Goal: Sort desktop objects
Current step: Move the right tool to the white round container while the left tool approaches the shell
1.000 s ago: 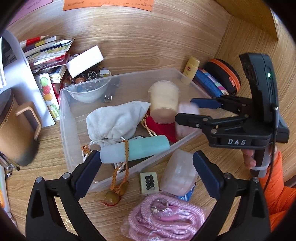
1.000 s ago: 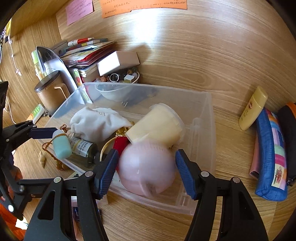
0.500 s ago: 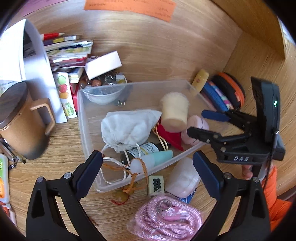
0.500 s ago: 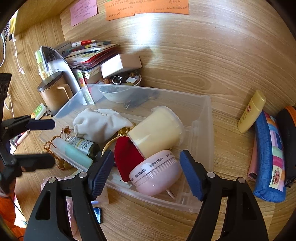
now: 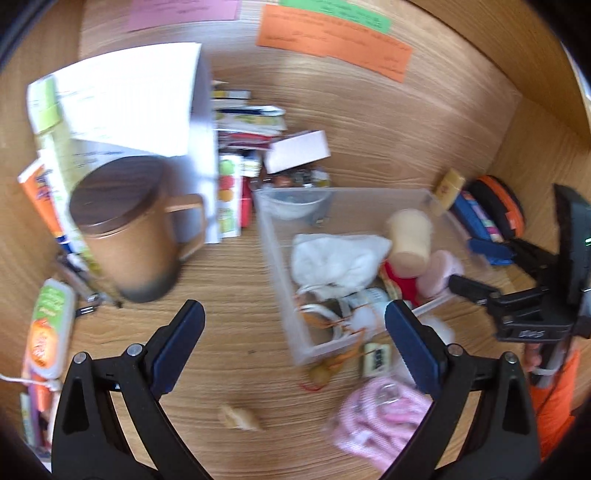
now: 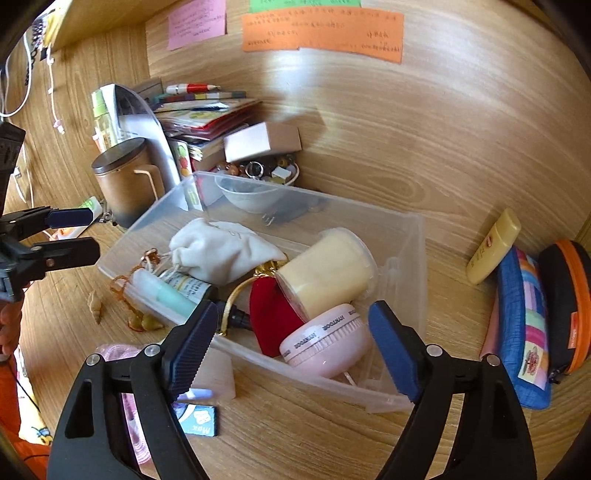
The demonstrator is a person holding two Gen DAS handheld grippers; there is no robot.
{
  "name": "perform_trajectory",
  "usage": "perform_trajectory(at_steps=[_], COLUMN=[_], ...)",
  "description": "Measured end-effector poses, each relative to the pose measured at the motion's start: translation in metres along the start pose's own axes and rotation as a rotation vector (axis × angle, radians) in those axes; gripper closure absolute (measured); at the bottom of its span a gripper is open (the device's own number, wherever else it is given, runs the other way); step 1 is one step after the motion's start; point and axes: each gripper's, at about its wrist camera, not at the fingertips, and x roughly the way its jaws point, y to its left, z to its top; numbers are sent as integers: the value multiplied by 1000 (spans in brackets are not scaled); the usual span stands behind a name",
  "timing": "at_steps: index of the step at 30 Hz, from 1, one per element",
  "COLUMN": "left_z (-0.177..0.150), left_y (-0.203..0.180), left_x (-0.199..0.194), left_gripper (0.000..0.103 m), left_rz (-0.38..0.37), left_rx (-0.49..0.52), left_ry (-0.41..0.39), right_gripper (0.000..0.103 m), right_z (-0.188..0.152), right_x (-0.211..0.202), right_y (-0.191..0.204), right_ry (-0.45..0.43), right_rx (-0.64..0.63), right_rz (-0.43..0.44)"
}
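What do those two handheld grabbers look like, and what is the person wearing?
Both are black plastic frames with silver rivets, each ending in two dark-blue ribbed pads. The left gripper and right gripper match. Seen from the side, the right one carries a tall black block with a small green light and white lettering too blurred to read. The sleeve is orange.

The pink round brush (image 6: 325, 343) lying in the clear bin (image 6: 413, 258) carries a white band printed "HYNTOOR" twice, reading upside down from the near side. A small blue card (image 6: 199, 419) on the desk (image 6: 406, 147) near the bin's front left corner shows "Max". The notes on the far wall, an orange one (image 6: 321, 31) and a pink one (image 6: 195, 22), bear handwriting too small to read.
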Motion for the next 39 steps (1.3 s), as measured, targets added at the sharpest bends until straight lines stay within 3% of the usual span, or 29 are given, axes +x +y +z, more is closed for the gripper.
perform_trajectory(at_steps=[7, 18, 31, 39], left_z=[-21, -58, -85, -89], left_y=[17, 29, 30, 21], left_x=[-3, 1, 25, 25], left_gripper=[4, 4, 4, 6], left_rz=[83, 111, 94, 128], left_rx=[11, 19, 21, 90], left_ry=[14, 69, 157, 121], right_gripper=[21, 21, 21, 21], right_z=[-9, -29, -48, -51], right_x=[-16, -29, 5, 26], right_y=[19, 53, 66, 64], right_ry=[-8, -3, 106, 145], right_rx=[-50, -95, -60, -19], right_rz=[-34, -37, 15, 55])
